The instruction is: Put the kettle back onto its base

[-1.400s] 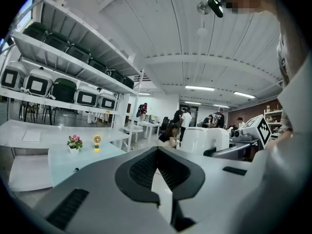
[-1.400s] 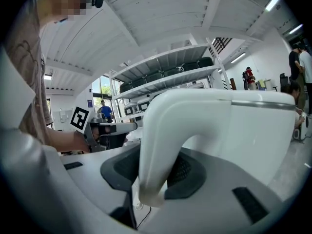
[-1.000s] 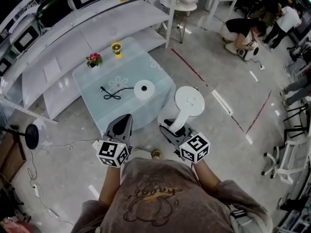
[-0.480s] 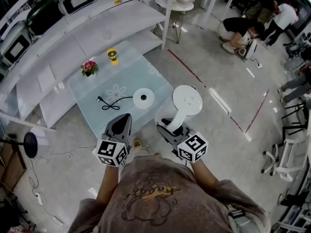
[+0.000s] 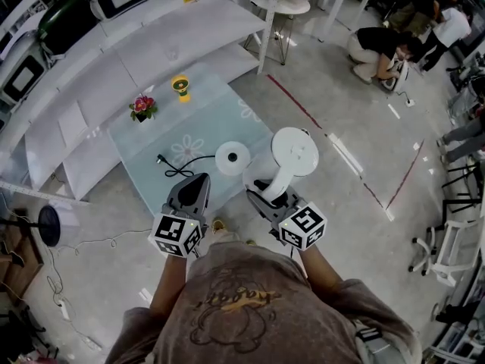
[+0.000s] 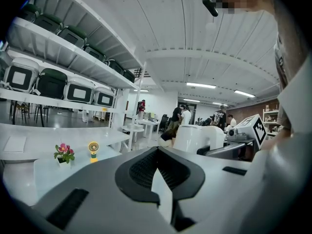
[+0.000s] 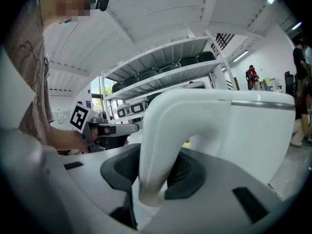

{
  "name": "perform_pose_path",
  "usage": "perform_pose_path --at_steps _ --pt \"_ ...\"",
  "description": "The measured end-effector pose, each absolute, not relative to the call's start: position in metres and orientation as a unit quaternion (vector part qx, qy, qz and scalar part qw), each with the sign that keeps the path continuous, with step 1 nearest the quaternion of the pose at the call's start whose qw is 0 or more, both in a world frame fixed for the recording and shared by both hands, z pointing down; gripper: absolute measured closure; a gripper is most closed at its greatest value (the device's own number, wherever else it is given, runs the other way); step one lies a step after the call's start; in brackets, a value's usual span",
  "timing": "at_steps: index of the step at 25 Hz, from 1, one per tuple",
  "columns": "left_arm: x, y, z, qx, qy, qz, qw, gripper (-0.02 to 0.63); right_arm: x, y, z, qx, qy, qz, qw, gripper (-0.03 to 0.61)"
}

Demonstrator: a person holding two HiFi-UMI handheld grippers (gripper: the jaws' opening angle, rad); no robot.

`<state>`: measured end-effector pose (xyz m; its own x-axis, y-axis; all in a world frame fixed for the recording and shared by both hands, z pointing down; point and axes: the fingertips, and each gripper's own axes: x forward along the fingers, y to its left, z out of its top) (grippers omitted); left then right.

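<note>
Pinching kettle [image 5: 295,152] handle: right tool [image 5: 267,191]; left tool [image 5: 200,182] pressed together, empty; base [image 5: 232,156] on table [image 5: 204,116].

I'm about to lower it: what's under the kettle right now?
The kettle, held by the right gripper, hides whatever is directly below it. Beside it show the table edge and the base, bare, left of it in the head view.

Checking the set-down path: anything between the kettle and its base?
Nothing. In the head view only a sliver of bare tabletop separates the kettle from the base; the cord trails off the base's far side.
</note>
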<state>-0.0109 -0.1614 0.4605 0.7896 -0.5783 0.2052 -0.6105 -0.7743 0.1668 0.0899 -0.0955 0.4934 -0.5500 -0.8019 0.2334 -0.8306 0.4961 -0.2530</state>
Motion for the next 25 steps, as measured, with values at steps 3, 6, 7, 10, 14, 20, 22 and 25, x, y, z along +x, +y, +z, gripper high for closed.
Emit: perform_pose_path --at_steps 3,6,7,10,14,20,22,25 --pt "-0.012 -0.168 0.463 0.939 -0.316 0.073 0.113 0.592 0.088 -0.109 0.496 0.469 -0.866 0.166 0.047 0.453" --pt "-0.016 -0.175 0.466 0.938 -0.318 0.074 0.115 0.592 0.087 -0.122 0.5 0.467 -0.868 0.163 0.047 0.453" --pt "-0.018 -0.176 0.467 0.938 -0.319 0.075 0.116 0.592 0.086 -0.127 0.502 0.466 -0.869 0.162 0.047 0.453" --pt "-0.021 -0.181 0.469 0.935 -0.324 0.076 0.118 0.592 0.085 -0.138 0.504 0.458 -0.873 0.159 0.049 0.453" --pt "-0.027 -0.186 0.472 0.932 -0.331 0.08 0.121 0.592 0.079 -0.154 0.509 0.447 -0.879 0.157 0.053 0.453" --pt "-0.042 -0.192 0.482 0.926 -0.345 0.085 0.129 0.592 0.066 -0.177 0.517 0.43 -0.888 0.153 0.05 0.453" --pt "-0.046 -0.194 0.484 0.924 -0.35 0.086 0.132 0.592 0.06 -0.183 0.52 0.424 -0.892 0.149 0.052 0.453" --pt "-0.051 -0.196 0.487 0.921 -0.354 0.088 0.134 0.592 0.052 -0.192 0.528 0.413 -0.897 0.144 0.061 0.453"
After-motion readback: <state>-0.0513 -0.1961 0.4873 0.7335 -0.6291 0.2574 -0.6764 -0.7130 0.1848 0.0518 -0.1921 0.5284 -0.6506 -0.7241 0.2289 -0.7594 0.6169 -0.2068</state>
